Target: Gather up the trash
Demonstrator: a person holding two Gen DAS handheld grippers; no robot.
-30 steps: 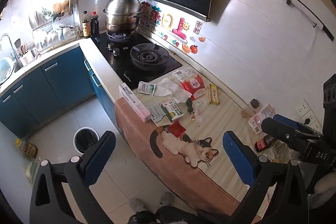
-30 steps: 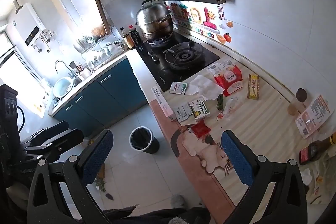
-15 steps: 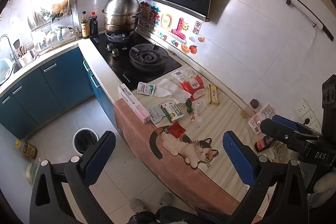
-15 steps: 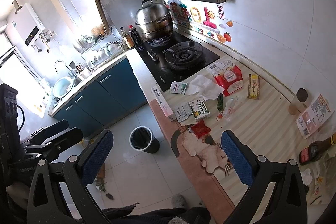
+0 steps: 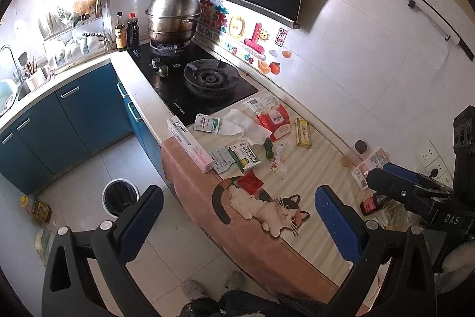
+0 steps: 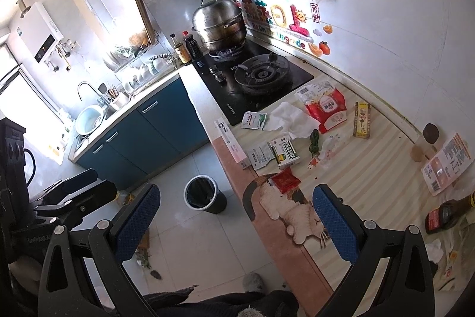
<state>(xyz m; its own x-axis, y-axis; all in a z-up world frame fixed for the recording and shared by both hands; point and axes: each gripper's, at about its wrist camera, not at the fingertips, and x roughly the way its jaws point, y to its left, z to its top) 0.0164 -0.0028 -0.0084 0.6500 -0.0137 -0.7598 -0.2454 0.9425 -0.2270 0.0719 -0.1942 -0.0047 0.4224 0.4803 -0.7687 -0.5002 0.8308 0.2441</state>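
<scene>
Trash is scattered all over the countertop next to the stove, nothing collected yet as far as I can tell. Mostly light, flimsy stuff: a crumpled white tissue, a red snack bag, a small red packet lying on the cat-print mat, a green-and-white medicine box and a long Doctor box sitting right at the counter edge.

Handling guess: the tissue and bags are soft and will just squash, so pinch a bunched-up part. The boxes are stiff-ish cardboard, grab across the narrow sides. The red packet lies flat (probably slippery foil), so I'd catch it by a raised edge.

Containers: the bin on the floor has a black liner, and I can't make out anything in it. The big steel steamer pot has its lid on.

Both the left gripper and right gripper hang spread wide with nothing between the pads, well above the counter.
</scene>
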